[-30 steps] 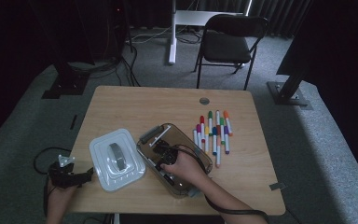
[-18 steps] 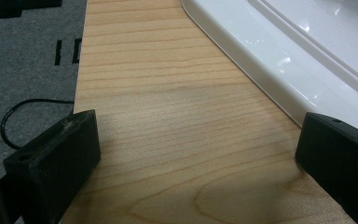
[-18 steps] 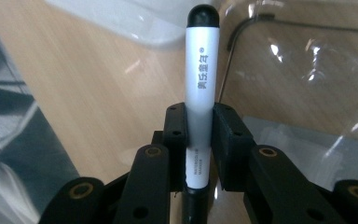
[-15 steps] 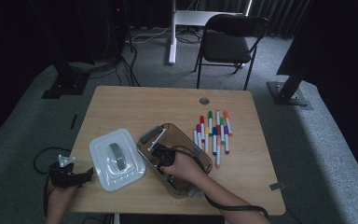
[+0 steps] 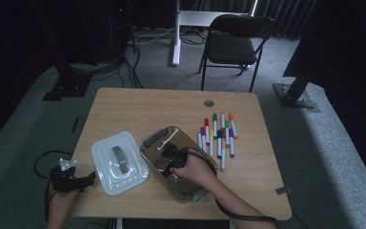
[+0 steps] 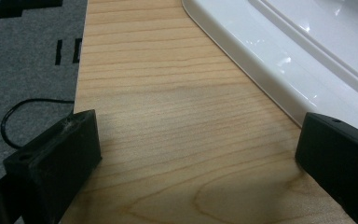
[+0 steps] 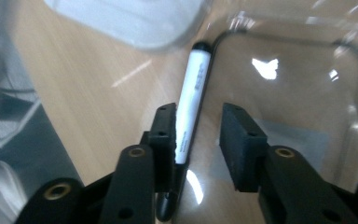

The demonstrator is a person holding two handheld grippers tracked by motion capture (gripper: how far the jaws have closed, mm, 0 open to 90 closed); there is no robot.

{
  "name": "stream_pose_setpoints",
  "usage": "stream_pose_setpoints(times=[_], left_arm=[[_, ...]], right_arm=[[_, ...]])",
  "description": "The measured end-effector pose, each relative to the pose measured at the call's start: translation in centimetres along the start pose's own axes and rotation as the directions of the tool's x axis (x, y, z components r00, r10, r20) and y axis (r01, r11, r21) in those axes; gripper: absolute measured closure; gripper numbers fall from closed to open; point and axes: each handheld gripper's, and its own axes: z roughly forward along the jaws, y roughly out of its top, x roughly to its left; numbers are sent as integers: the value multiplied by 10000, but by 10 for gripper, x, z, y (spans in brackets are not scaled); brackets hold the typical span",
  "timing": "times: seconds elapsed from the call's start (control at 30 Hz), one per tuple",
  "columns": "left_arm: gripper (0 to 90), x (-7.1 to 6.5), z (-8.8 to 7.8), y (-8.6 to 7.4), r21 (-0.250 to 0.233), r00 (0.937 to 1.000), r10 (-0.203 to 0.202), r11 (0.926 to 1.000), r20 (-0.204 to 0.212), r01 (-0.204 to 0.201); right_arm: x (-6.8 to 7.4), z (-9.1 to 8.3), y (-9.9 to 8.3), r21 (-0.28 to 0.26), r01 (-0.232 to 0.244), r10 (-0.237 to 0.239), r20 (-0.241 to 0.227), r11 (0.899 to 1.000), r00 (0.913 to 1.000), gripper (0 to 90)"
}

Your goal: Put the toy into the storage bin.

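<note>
At the far left of the high view, the left gripper (image 5: 78, 182) is held just off the table's (image 5: 124, 105) left edge, near the white lid (image 5: 119, 163). In the left gripper view its black jaws are seen spread wide apart, with bare wood between them and nothing held. The rim of the white lid is seen just beside one jaw.

Next to the lid, the clear box (image 5: 190, 193) is seen on the table. The right gripper (image 5: 167, 153) is reached down inside it. In the right gripper view its jaws have just been opening, and a small gap is seen between them. A white marker (image 7: 193, 93) with a black cap is lying in the box along its wall. It is touched by one jaw, while the other jaw is held clear of it, so the marker is let go.

At the right, a row of coloured markers (image 5: 219, 136) is laid on the table beside the box.
</note>
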Motion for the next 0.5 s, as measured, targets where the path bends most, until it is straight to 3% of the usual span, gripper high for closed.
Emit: stream_pose_setpoints(times=[0.23,0.33,0.5], left_arm=[[5,0,0,0,-2,10000,5,10000,-4,-5],[5,0,0,0,-8,10000,-7,10000,-2,7],[5,0,0,0,-12,10000,-5,10000,-5,5]], right_arm=[[-2,-34,-4,-1209,-147,147,-7,9926,9999,603],[-3,-42,-7,-1456,-102,113,66,9893,9999,594],[-10,-69,-18,-2476,-245,300,186,9686,9994,576]])
